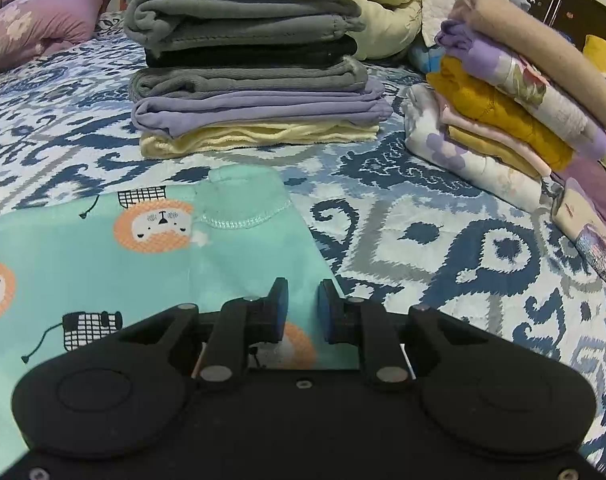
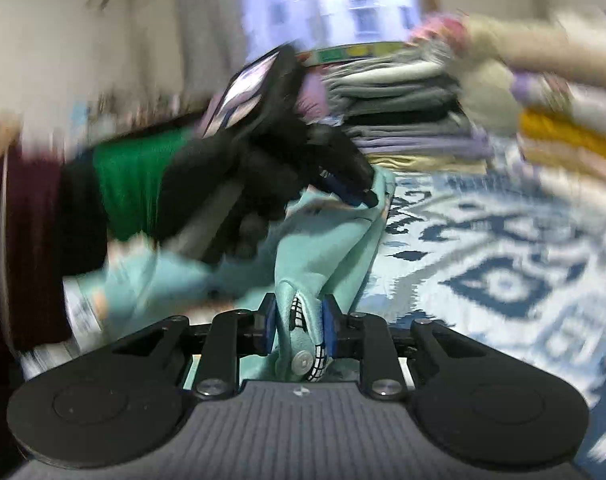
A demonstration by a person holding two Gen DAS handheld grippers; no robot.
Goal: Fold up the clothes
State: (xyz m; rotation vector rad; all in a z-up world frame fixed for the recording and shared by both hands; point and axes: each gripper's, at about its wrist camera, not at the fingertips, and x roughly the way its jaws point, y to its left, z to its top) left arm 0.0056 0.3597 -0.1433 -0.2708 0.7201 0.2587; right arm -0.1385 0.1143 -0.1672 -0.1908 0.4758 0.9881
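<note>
Two stacks of folded clothes [image 1: 255, 60] already stood on the blue-patterned bedspread [image 1: 443, 248]. Our right gripper [image 2: 299, 320] pinched a bunched fold of the mint lion-print garment [image 1: 151, 248]; our left gripper [image 1: 303, 312] stood slightly spread, empty, above it. Its folding was unfinished.

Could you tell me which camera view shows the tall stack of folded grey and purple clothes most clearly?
The left wrist view: the stack of folded clothes stands sharp and whole on the patterned bedspread. The right wrist view shows it only blurred and partly hidden.
</note>
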